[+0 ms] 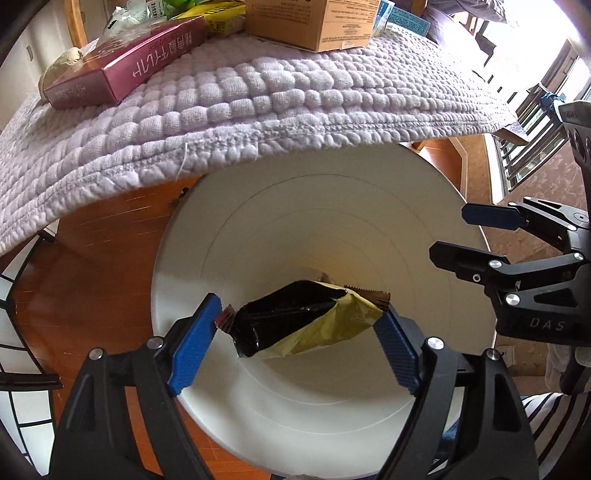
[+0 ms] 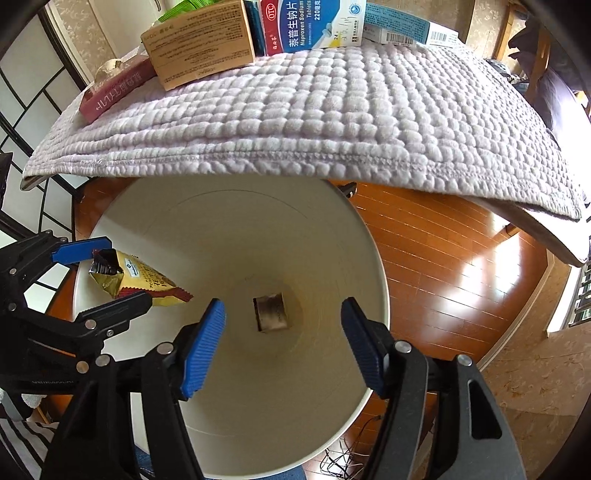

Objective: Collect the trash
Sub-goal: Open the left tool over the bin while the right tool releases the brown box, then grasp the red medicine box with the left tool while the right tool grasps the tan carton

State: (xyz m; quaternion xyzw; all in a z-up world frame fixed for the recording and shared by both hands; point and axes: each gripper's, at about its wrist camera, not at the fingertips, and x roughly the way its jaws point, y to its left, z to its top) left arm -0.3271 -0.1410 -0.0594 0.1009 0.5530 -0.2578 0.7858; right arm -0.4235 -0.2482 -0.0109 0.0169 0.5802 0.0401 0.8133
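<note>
Both grippers hang over the white bin (image 2: 369,258). The left gripper (image 1: 299,343) stands spread, a black-and-gold wrapper (image 1: 299,321) loose between its pads (touching or not, I cannot tell). The right gripper (image 2: 282,343) gapes empty; a small brown packet (image 2: 272,312) lies at twelve o'clock beyond it.

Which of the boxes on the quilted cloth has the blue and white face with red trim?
The Naproxen tablet box, standing at the far edge of the lilac quilted cloth. The tan cardboard box beside it and the flat maroon box carry no blue.
</note>
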